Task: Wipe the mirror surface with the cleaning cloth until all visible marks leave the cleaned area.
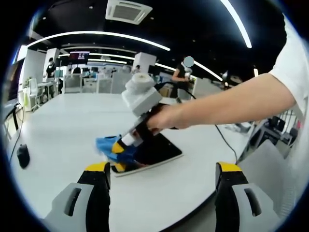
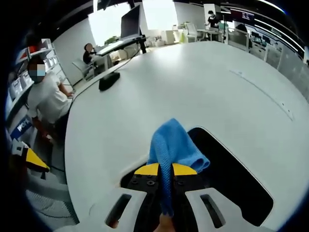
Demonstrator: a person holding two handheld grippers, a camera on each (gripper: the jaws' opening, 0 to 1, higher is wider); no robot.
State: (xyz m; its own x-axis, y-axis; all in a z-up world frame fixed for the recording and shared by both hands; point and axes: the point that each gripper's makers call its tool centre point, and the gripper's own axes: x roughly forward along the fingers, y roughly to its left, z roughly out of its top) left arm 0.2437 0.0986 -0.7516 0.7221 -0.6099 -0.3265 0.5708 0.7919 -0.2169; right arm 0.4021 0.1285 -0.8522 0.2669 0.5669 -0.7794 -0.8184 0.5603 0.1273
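Observation:
A dark mirror (image 1: pixel 159 151) with a pale rim lies flat on the white table (image 1: pixel 72 125). A person's hand holds my right gripper (image 1: pixel 117 155) down over the mirror's left end, shut on a blue cleaning cloth (image 1: pixel 110 146). In the right gripper view the same cloth (image 2: pixel 175 142) bunches out of the closed yellow-tipped right gripper (image 2: pixel 165 170) and rests on the mirror (image 2: pixel 231 183), which looks black. My left gripper (image 1: pixel 164 176) hovers nearer the table's front edge, open, with nothing between its fingers. Marks on the glass cannot be made out.
A black mouse (image 1: pixel 22 155) (image 2: pixel 108 81) lies on the table away from the mirror. A thin cable (image 1: pixel 226 140) trails off the table's right side. Monitors (image 2: pixel 130 21) stand at the far end, and seated people (image 2: pixel 46 99) are beside the table. My left gripper's yellow tip (image 2: pixel 35 159) is off the table edge.

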